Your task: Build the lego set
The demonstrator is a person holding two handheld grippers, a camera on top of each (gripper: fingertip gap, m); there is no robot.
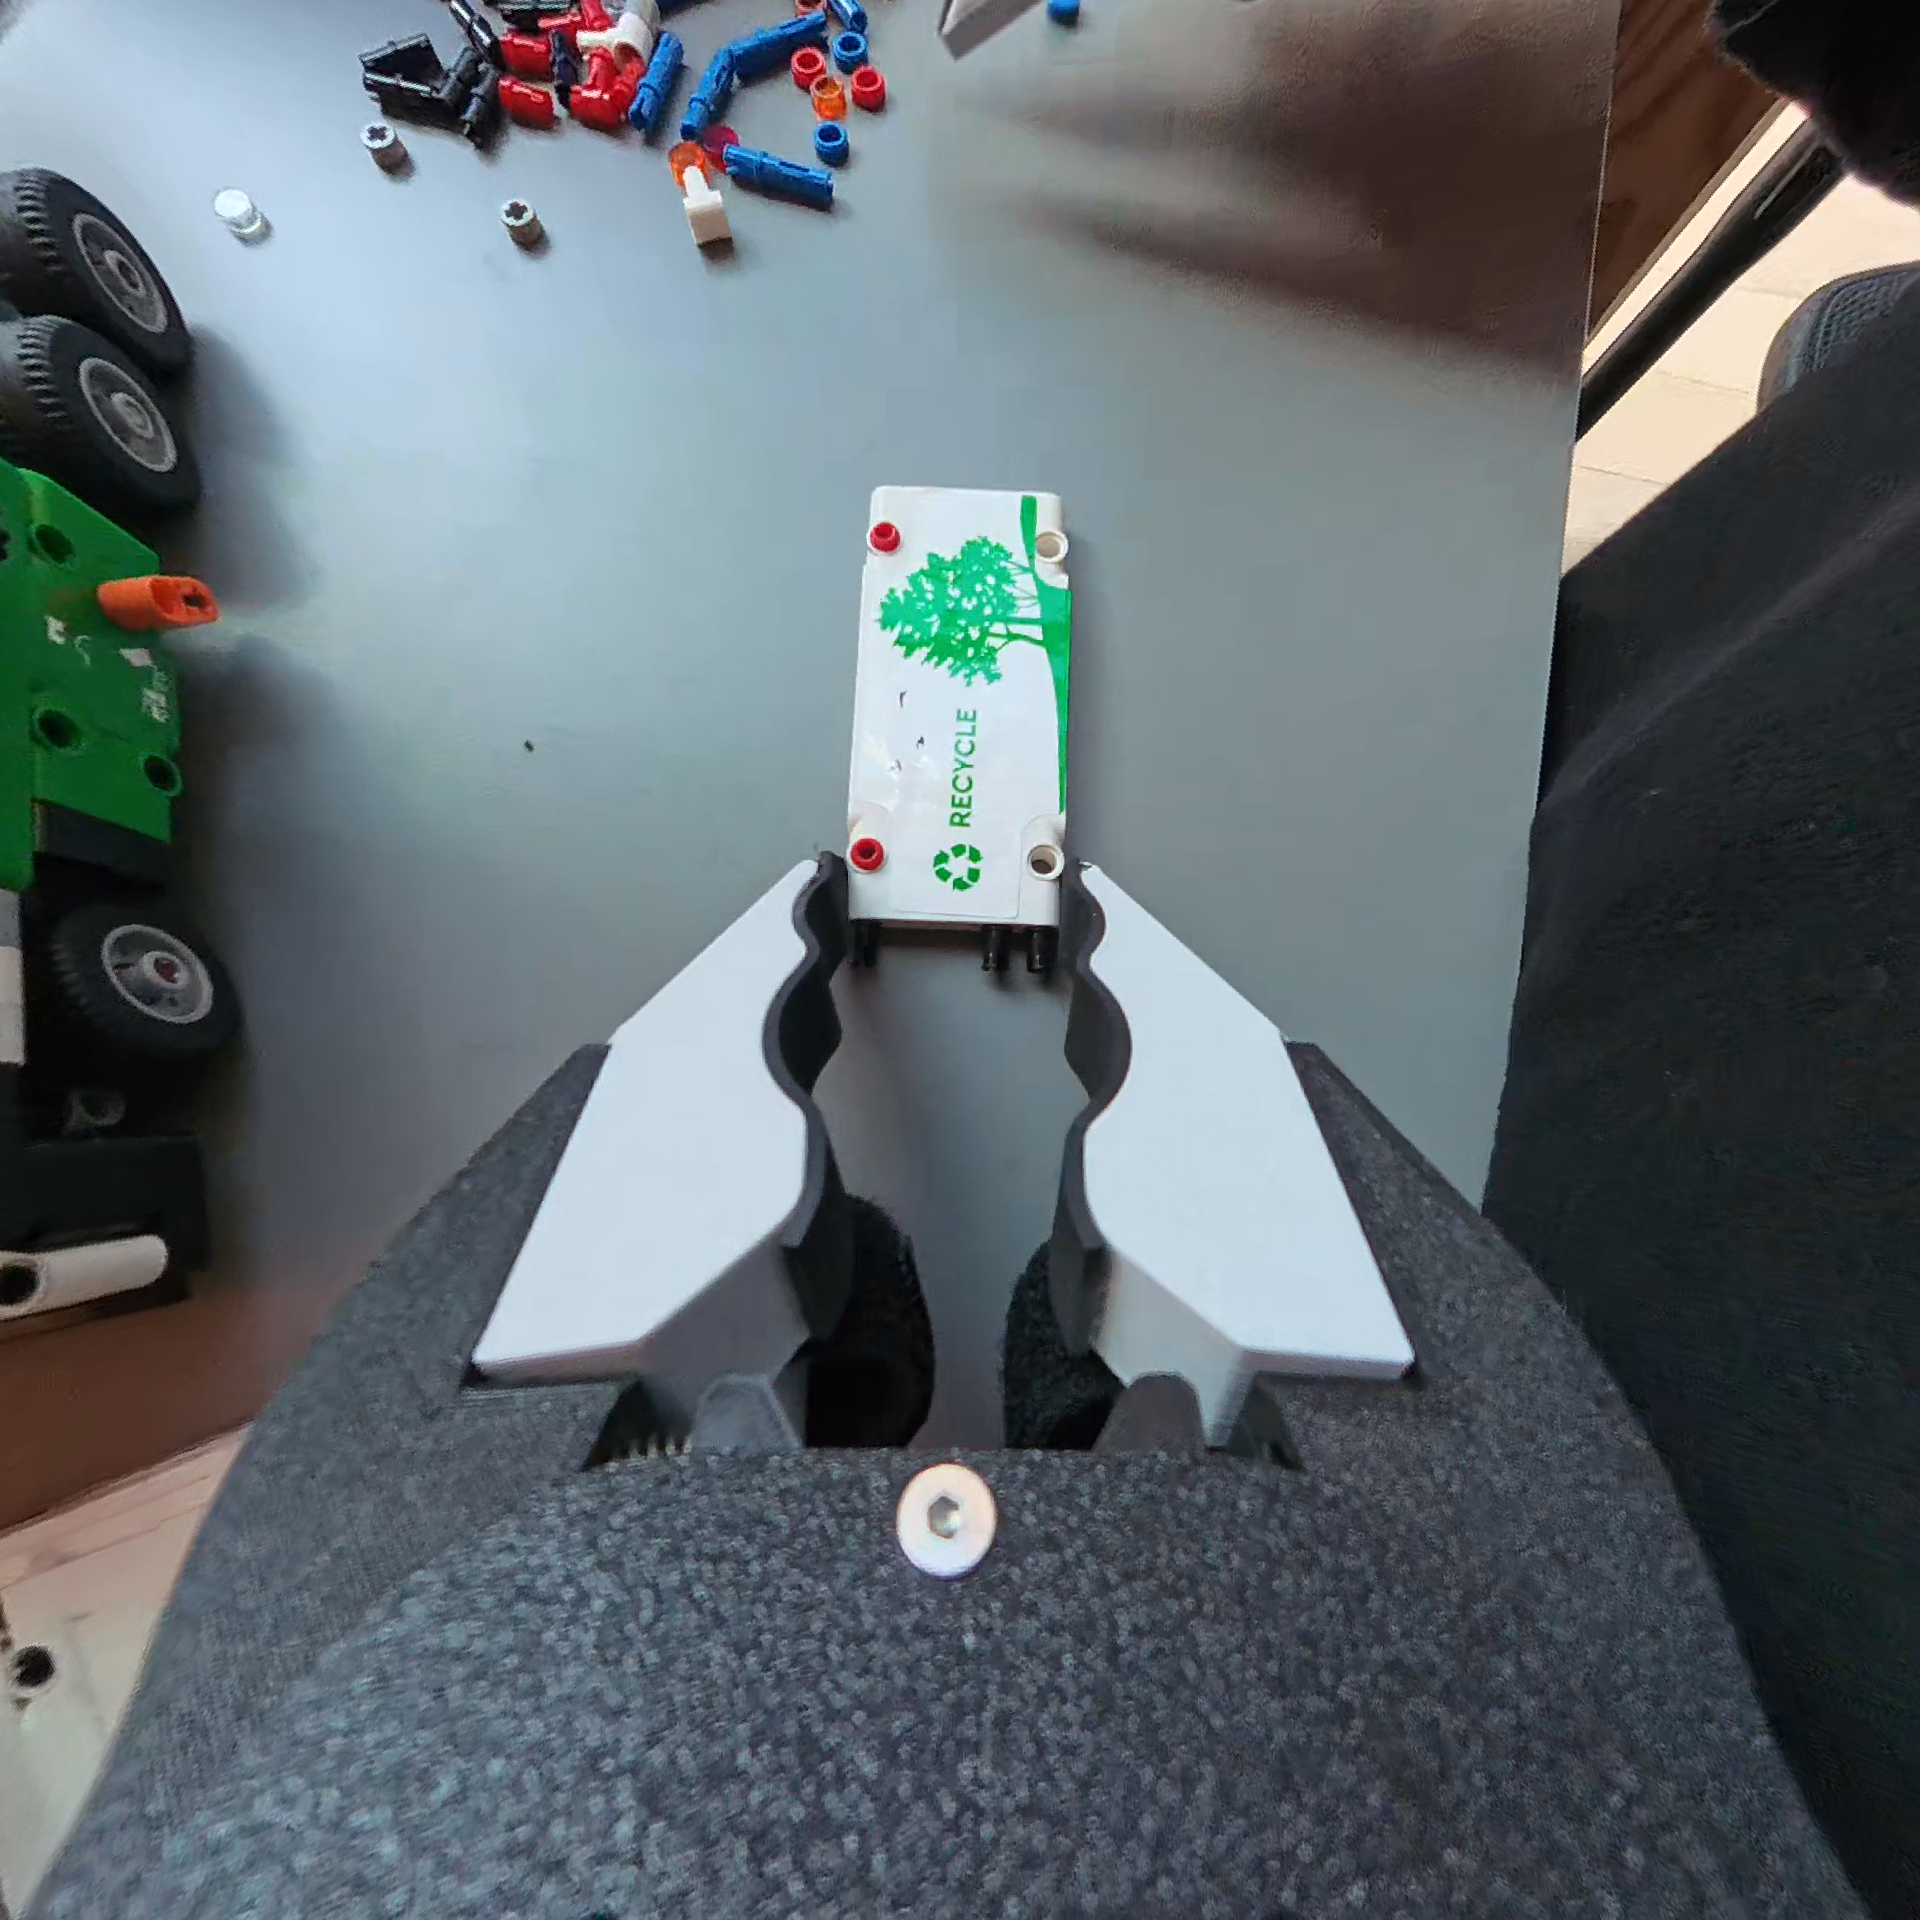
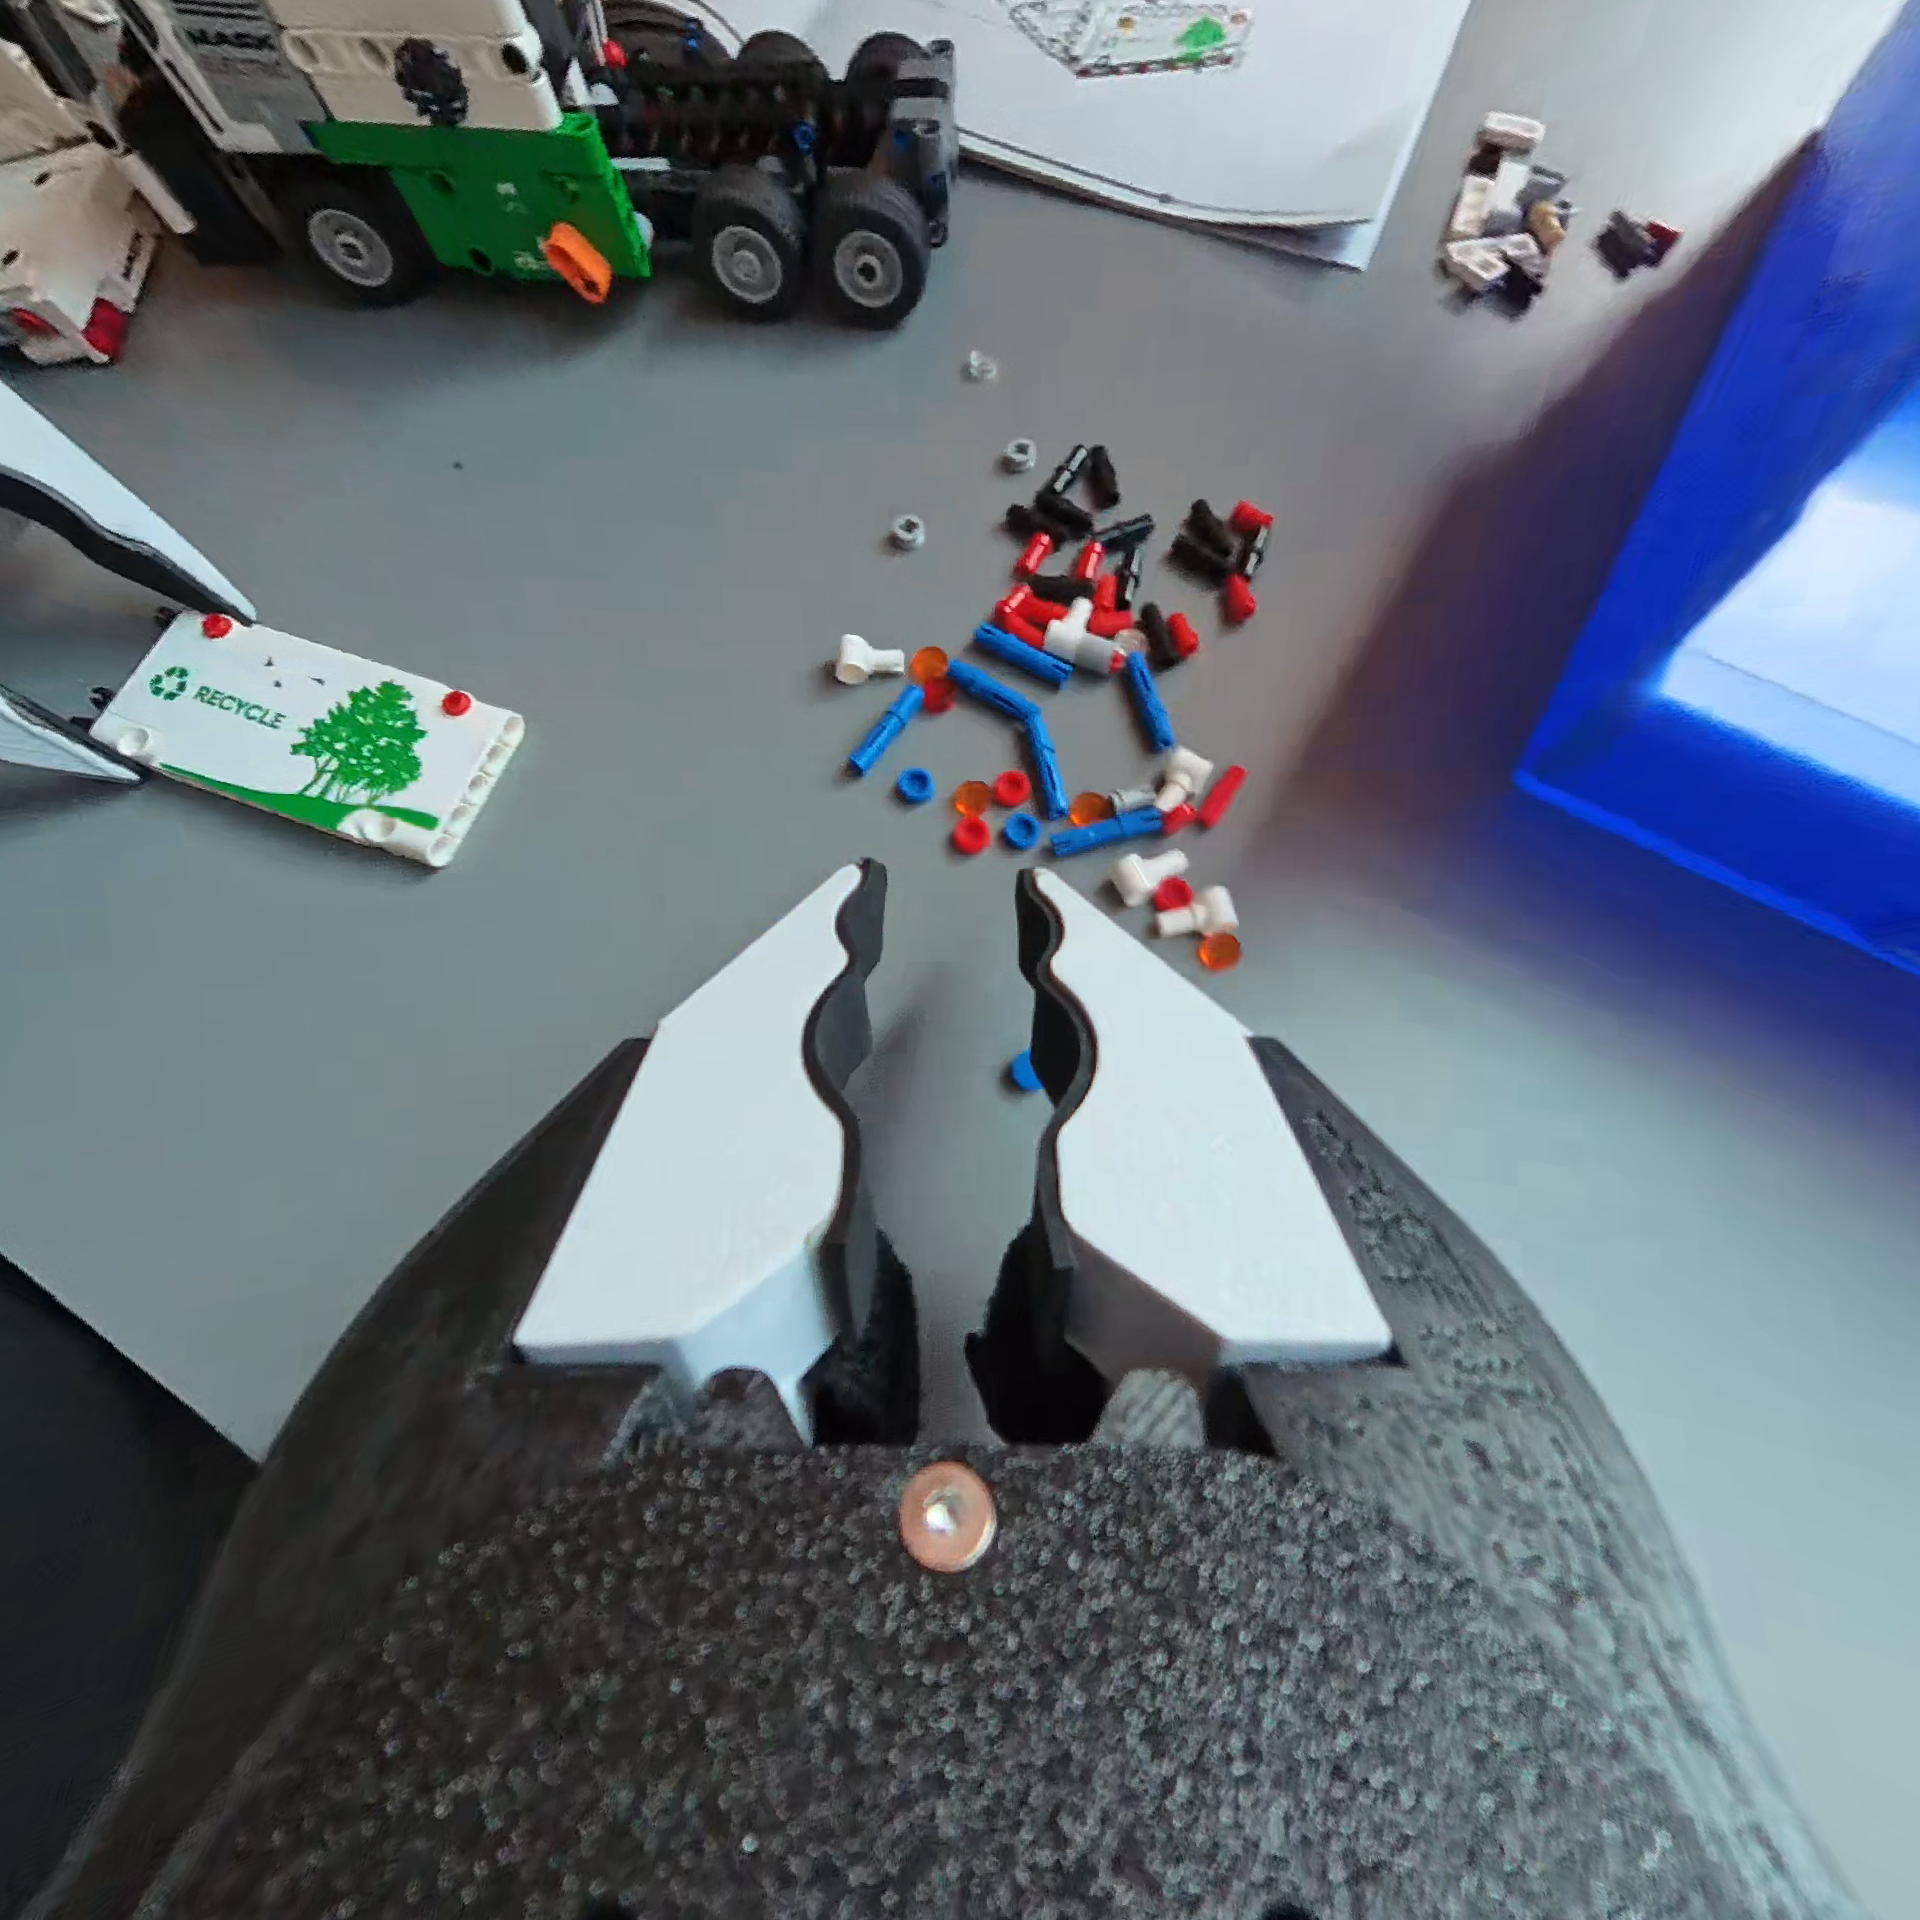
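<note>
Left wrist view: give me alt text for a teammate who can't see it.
The left gripper clamps the near end of a white panel with a green tree print, flat on the grey table. A green toy truck sits at left; loose red, blue and black pins lie farther ahead.

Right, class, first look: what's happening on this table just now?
A person is working two hand-held grippers over a grey table. The left gripper is closed on the near end of a white panel with a green tree, which lies flat. The right gripper is open and holds nothing, just short of a scatter of small blue, red, black and white toy pins. A green and white toy truck stands behind.
</note>
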